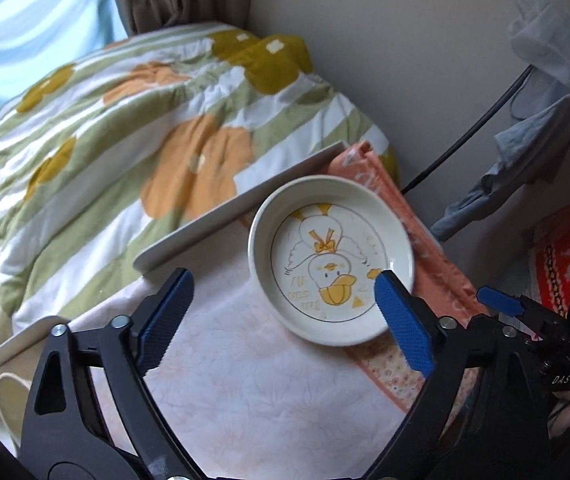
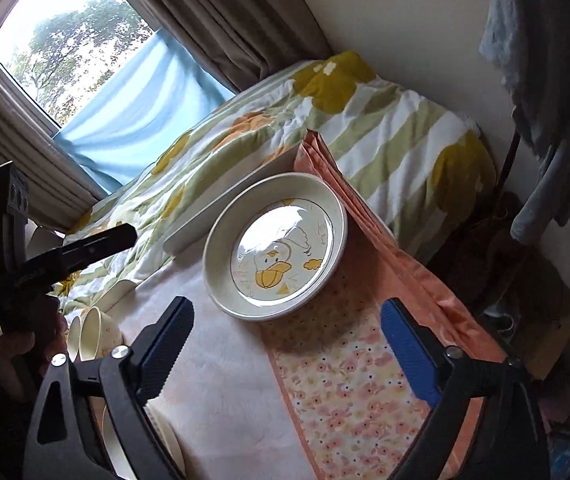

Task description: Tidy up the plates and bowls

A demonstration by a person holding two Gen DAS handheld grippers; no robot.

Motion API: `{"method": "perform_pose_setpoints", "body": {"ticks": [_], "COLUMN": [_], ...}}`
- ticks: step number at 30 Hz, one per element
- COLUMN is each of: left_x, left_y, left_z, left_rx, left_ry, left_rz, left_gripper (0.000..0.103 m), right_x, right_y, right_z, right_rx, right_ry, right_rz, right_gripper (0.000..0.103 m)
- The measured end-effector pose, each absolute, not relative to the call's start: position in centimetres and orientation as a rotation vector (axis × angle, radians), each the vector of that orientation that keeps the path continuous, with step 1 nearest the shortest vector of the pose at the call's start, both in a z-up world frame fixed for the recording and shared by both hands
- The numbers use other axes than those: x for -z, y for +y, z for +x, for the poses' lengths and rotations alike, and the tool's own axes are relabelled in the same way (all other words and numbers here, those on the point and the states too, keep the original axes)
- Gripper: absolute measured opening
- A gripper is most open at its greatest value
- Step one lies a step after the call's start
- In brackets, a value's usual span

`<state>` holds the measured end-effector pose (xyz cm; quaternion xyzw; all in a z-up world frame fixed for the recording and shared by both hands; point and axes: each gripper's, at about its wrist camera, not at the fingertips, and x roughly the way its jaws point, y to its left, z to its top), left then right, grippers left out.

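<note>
A cream plate with a yellow duck drawing [image 1: 331, 262] lies flat on the cloth-covered table, near its far right corner; it also shows in the right wrist view [image 2: 277, 246]. My left gripper [image 1: 283, 286] is open and empty, just short of the plate's near rim, its right finger over the plate's edge. My right gripper [image 2: 287, 314] is open and empty, a little before the plate. Cream bowls [image 2: 95, 334] stand on edge at the table's left; they also show in the left wrist view [image 1: 3, 400]. The left gripper's body [image 2: 45, 264] shows at the left.
A white tray [image 1: 241, 200] lies along the table's far edge. An orange floral cloth [image 2: 345, 368] covers the right side of the table. A quilted bed [image 1: 125, 120] lies beyond, with a window and curtains [image 2: 65, 60]. Clothes [image 1: 545, 120] and a cable hang at right.
</note>
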<state>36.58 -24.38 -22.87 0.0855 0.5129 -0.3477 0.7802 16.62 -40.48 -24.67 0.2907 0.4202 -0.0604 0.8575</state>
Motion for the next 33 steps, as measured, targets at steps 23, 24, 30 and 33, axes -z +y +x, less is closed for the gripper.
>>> {"method": "perform_pose_setpoints", "body": {"ticks": [23, 24, 30, 33], "left_x": [31.7, 31.6, 30.5, 29.0], "left_y": [-28.4, -28.4, -28.2, -27.7], "left_z": [41.9, 41.8, 40.7, 39.9], "left_rx": [0.710, 0.705, 0.694, 0.684], "left_ry": [1.262, 1.260, 1.232, 1.208], "left_rz": [0.207, 0.210, 0.232, 0.222], "left_gripper": [0.017, 0.017, 0.016, 0.016], "right_x": [32.4, 32.4, 32.1, 31.1], "right_y": [-43.7, -43.7, -43.9, -43.7], "right_z": [23.2, 23.3, 23.3, 22.9], "right_rx": [0.189, 0.187, 0.179, 0.171], "right_ry": [0.962, 0.963, 0.968, 0.952], "right_rz": [0.724, 0.723, 0.708, 0.694], "right_gripper": [0.013, 0.013, 0.013, 0.013]}}
